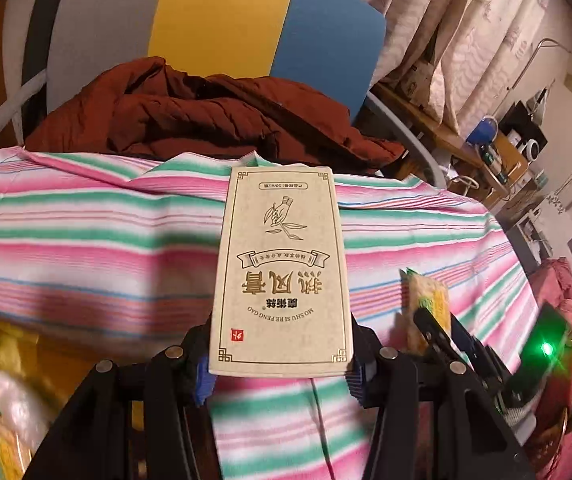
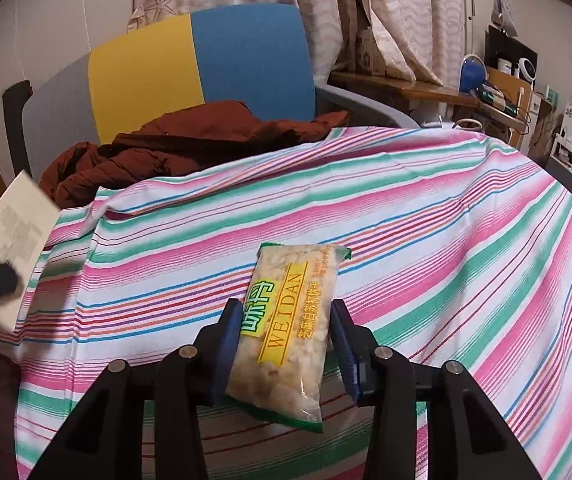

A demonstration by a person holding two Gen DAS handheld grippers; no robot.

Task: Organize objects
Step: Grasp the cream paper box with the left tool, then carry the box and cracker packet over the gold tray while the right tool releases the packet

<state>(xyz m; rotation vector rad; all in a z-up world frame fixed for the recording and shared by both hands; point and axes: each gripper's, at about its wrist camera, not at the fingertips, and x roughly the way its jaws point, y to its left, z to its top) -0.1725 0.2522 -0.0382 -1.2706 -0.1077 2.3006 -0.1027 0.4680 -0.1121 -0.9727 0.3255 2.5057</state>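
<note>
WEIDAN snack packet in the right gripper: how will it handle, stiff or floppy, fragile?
The snack packet is probably floppy: thin clear film over loose pieces. Contents look brittle, so hard squeezing by the right gripper may crush them. Glossy film could slip.

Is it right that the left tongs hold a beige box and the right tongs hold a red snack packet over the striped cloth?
Not quite: the snack packet in the right tongs is clear with a yellow and green label, as the right wrist view shows. The left tongs do hold the beige box over the striped cloth.
</note>
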